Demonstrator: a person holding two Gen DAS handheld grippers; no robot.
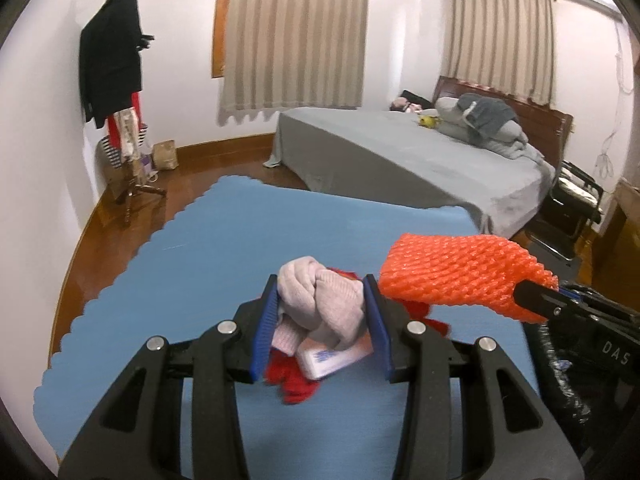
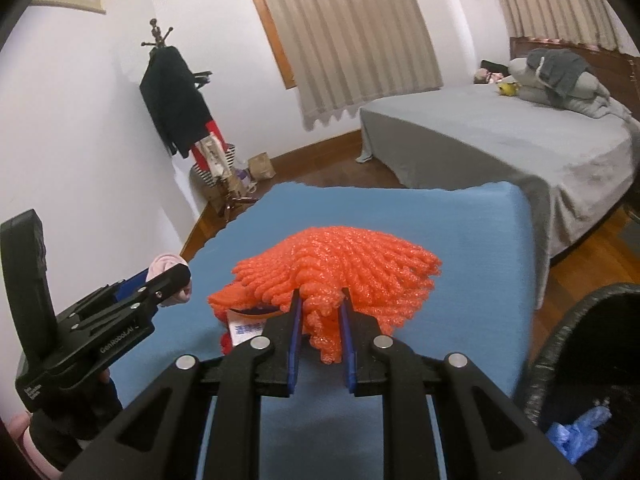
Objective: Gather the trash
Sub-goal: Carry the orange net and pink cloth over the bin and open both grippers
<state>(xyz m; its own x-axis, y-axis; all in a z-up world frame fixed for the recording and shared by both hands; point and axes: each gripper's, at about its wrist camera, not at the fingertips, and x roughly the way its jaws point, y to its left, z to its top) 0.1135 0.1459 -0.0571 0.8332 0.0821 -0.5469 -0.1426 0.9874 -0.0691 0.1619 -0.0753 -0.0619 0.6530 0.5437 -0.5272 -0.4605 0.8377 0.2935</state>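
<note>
We held the left claw point(image 1: 322, 312) clamped on a wad of pale pink cloth point(image 1: 320, 304) above the blue counter point(image 1: 180, 280). Our right claw point(image 2: 320, 312) was pinched tight on the orange foam net point(image 2: 340, 268), lifted just beside it. A small white pack point(image 1: 336, 360) and red scraps point(image 1: 296, 384) lay beneath on the counter.

Right tongs point(image 2: 320, 300) clamped on orange foam net point(image 2: 340, 268), blue mat point(image 2: 460, 240), bin point(image 2: 580, 320) seemingly alongside

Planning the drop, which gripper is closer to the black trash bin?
Right. The right gripper, holding the orange foam net, is beside the black trash bin; the left gripper sits farther away.
</note>
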